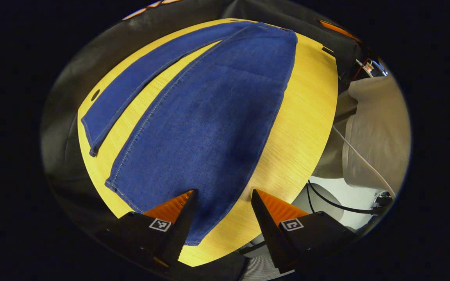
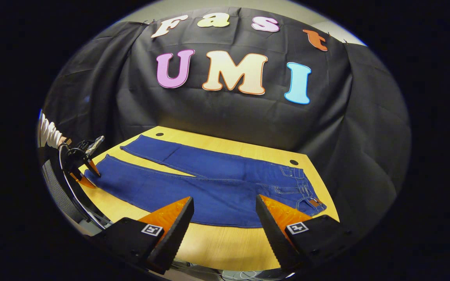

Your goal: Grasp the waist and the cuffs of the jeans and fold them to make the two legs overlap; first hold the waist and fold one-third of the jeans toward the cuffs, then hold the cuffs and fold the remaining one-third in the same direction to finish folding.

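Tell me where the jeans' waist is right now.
In the right gripper view the waist lies at the right end of the table, just beyond the right gripper. The left gripper is at the cuffs, far left.

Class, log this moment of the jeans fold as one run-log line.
stage: before first fold | jeans: flat, legs apart on table | left gripper: open over near cuff | right gripper: open, holding nothing

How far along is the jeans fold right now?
Nothing is folded yet: the jeans lie flat on the wooden table, the two legs apart, the waist to the right in the right gripper view. In hand: the left gripper hangs open over the near leg's cuff; the right gripper is open short of the waist. Left: overlapping the legs, then both one-third folds.
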